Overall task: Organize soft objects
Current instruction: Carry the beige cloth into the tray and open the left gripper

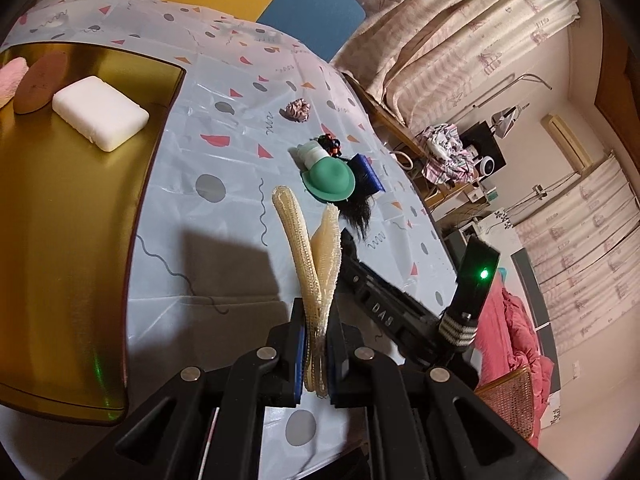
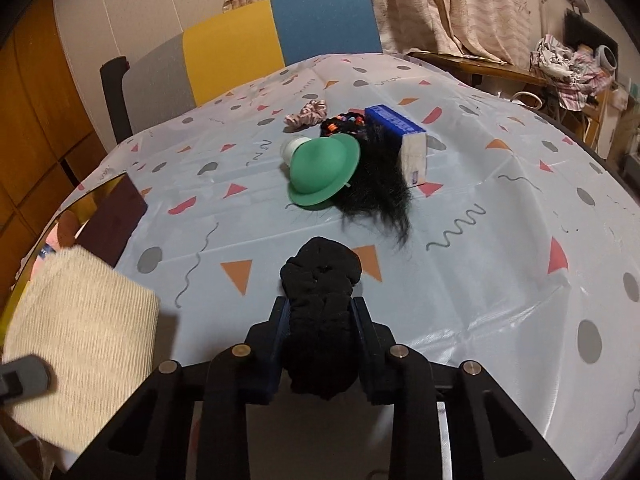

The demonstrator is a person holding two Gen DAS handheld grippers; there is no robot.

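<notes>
My left gripper (image 1: pixel 316 344) is shut on a folded cream mesh cloth (image 1: pixel 310 256) and holds it above the table, right of the gold tray (image 1: pixel 80 216). The tray holds a white sponge block (image 1: pixel 100 112), a brown oval pad (image 1: pixel 40 82) and a pink fluffy item (image 1: pixel 12 76). My right gripper (image 2: pixel 320 344) is shut on a bundled black cloth (image 2: pixel 320 304) above the table. The cream cloth also shows at the left of the right wrist view (image 2: pixel 80 348). A pink scrunchie (image 2: pixel 306 113) lies farther back.
On the patterned tablecloth (image 2: pixel 500 220) lie a green hat-shaped item (image 2: pixel 322 170), a white bottle (image 2: pixel 292 148), a black hair piece (image 2: pixel 380 196), a blue tissue pack (image 2: pixel 400 136) and a beaded black band (image 2: pixel 344 122). A multicoloured chair (image 2: pixel 240 52) stands behind the table.
</notes>
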